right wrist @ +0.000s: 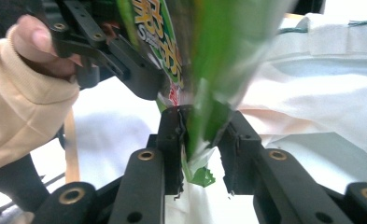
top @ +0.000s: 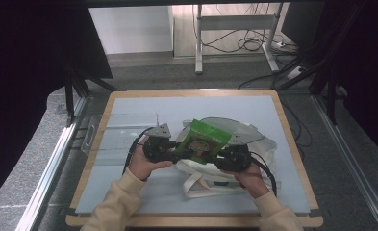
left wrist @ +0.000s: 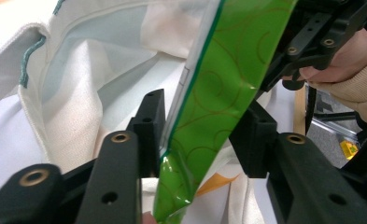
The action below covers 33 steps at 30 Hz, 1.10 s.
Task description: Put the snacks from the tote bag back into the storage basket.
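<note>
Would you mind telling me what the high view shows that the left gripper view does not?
The high view takes in the wooden table rim, a clear tray left of the hands, and floor cables beyond. Up close, the left gripper view brings out teal stitching on a cloth hem and the left claw, its jaws either side of the green snack packet. Both show that packet over the white cloth bag.
</note>
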Motion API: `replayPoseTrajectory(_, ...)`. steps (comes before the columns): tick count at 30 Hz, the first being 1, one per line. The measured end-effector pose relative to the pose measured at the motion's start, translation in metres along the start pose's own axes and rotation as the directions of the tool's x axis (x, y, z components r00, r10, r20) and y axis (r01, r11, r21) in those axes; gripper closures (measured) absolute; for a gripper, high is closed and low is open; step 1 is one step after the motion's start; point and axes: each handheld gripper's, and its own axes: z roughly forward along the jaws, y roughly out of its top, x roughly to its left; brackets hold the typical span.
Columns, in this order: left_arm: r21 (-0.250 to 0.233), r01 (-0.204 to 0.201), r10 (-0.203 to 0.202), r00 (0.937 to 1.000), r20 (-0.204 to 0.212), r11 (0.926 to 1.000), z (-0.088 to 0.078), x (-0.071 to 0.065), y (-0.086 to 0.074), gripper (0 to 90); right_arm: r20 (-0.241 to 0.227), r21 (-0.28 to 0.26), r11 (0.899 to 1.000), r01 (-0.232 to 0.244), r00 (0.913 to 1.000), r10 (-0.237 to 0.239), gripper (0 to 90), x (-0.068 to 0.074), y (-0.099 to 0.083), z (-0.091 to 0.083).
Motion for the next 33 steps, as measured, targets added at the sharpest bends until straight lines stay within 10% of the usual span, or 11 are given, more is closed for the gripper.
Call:
replayPoseTrajectory(12, -0.006, -0.004, 0.004, 0.9992, -0.039, 1.0000, 0.000, 0.001, 0.000, 40.1, -0.004, -0.013, 1.000, 0.011, 0.9999, -0.011, 73.1, 0.001, 0.003, -0.005)
replayPoseTrajectory(33, 0.005, -0.022, 0.023, 0.9942, -0.105, 0.9997, -0.009, 0.002, 0.001, 38.2, 0.103, 0.029, 0.998, 0.062, 0.9926, -0.065, 73.0, -0.003, 0.011, -0.025)
